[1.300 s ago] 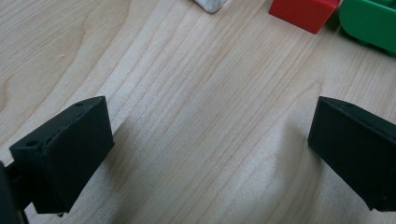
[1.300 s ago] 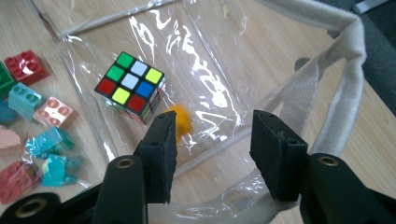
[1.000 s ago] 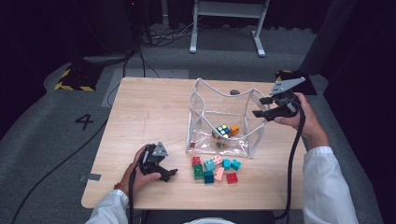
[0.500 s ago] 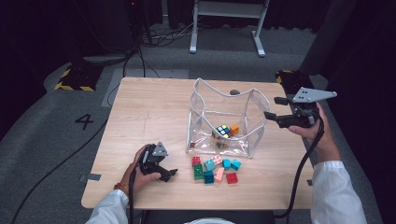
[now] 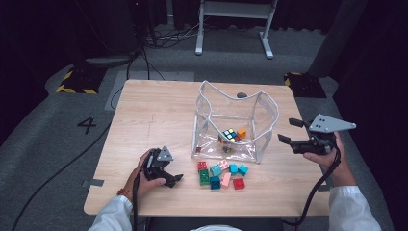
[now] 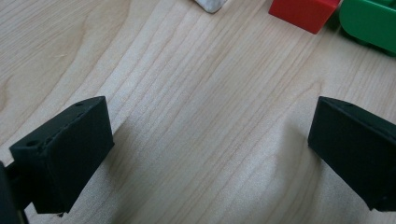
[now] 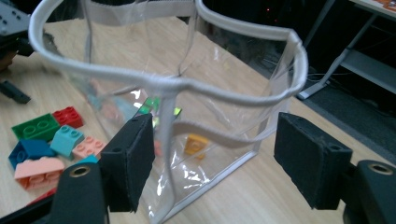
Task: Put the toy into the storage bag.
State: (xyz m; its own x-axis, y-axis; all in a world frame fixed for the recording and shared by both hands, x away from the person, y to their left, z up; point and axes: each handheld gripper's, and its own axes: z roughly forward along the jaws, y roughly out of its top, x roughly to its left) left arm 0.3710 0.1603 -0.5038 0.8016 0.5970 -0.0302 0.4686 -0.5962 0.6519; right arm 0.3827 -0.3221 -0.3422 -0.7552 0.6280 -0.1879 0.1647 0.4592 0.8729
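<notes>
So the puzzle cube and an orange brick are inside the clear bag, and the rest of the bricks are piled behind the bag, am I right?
Not quite. The puzzle cube and orange brick are inside the clear bag, but the loose bricks lie in front of it, on the person's side of the table. The high view shows this.

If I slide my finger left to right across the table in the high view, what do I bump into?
left gripper → pile of toy bricks → clear bag → right gripper
</notes>
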